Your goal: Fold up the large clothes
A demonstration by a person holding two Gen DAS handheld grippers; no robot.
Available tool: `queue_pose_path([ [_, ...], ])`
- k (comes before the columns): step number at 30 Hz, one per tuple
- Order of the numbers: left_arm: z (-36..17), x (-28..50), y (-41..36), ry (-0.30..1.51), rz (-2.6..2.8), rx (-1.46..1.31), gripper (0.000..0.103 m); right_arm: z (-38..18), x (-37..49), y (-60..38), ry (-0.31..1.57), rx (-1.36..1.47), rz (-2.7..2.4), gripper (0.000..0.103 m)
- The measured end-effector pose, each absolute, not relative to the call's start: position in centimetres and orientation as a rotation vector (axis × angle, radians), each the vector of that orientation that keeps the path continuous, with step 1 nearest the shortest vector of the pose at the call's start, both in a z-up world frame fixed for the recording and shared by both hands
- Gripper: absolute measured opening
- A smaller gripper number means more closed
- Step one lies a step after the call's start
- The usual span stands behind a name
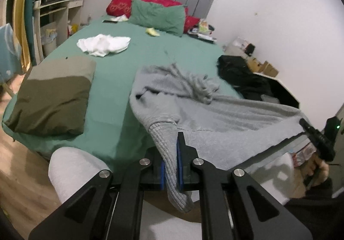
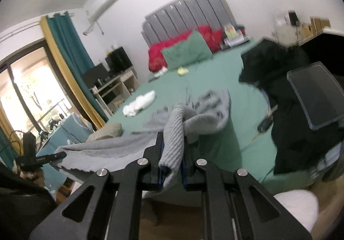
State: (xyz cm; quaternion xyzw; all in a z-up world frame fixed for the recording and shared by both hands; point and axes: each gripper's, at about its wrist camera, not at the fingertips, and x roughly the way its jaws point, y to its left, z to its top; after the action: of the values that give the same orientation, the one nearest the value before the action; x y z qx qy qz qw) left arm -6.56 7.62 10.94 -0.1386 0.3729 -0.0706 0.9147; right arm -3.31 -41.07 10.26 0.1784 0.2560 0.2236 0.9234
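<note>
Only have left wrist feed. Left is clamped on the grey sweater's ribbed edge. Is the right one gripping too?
Observer: Yes. The right gripper is shut on another ribbed part of the grey sweater.
Operator: Anything near that side I can't see?
Observer: A clear plastic lid lies on the black garment at the bed's right edge.
Operator: Anything loose on the sheet there?
Observer: A car key lies on the green sheet beside the black garment.
</note>
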Motion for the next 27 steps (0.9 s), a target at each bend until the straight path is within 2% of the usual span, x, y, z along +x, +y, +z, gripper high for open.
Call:
queue_pose_path([
  [3,14.4,-7.7,6.9,0.736,-0.16,-0.288,0.01,12.7,-4.5,-42.2,0.473,0.371,0.461,0.013],
  [9,17.0,-7.3,7.0,0.708,-0.232,-0.408,0.01,14.1,-5.5,-43.4,0.438,0.375,0.438,0.013],
  [15,13.2,-1.4,7.5,0.771,-0.191,-0.462,0.01,12.4,-1.4,-44.5,0.464,0.369,0.411,0.013],
  [22,9.4,9.0,6.9,0.805,-0.186,-0.55,0.01,8.5,8.7,-45.4,0.455,0.507,0.317,0.013],
  [27,6.5,17.2,7.4,0.797,-0.107,-0.571,0.01,6.4,16.7,-44.4,0.483,0.506,0.316,0.013],
])
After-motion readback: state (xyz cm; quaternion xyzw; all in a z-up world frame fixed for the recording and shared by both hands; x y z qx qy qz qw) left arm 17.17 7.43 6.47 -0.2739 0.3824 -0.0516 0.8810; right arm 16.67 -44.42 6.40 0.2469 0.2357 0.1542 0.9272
